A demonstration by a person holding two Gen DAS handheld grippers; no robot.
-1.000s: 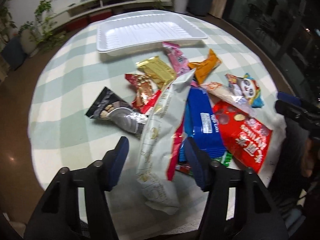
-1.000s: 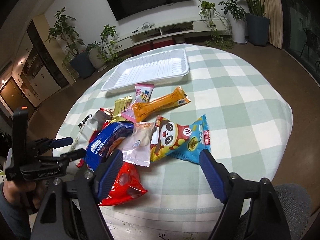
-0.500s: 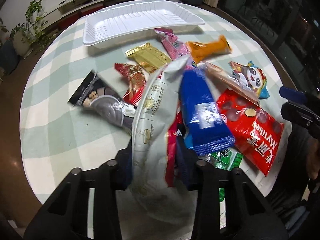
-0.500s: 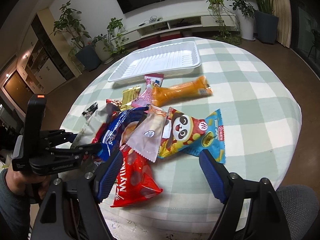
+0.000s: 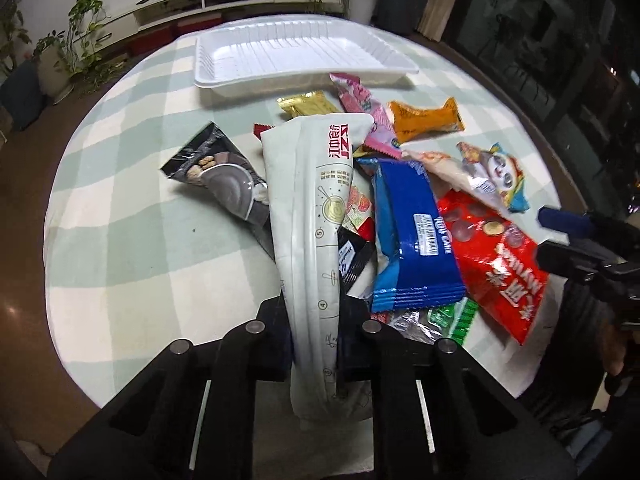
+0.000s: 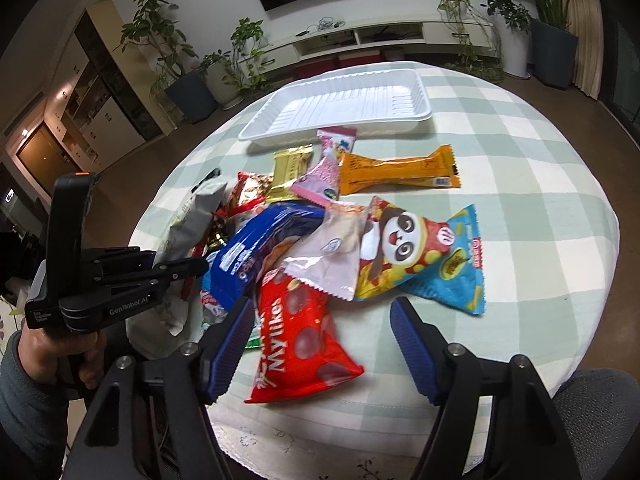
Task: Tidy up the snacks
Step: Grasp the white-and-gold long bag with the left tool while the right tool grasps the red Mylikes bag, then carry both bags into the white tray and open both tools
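A pile of snack packs lies on the checked tablecloth in front of an empty white tray. My left gripper is shut on the near end of a long white snack bag, which rises out of the pile. The right wrist view shows that gripper from the side, clamped on the same bag. My right gripper straddles a red Mylikes bag. Its jaws are closing, and the right pad is still clear of the bag.
Around the white bag lie a blue pack, a black pack, a panda bag, an orange bar, a pink pack and a gold pack. Bare cloth shows at the right. Plants and a TV bench stand beyond.
The left jaws have closed onto the white bag, whose far end now stands higher. The right gripper has slid over the red bag and its jaws have narrowed.
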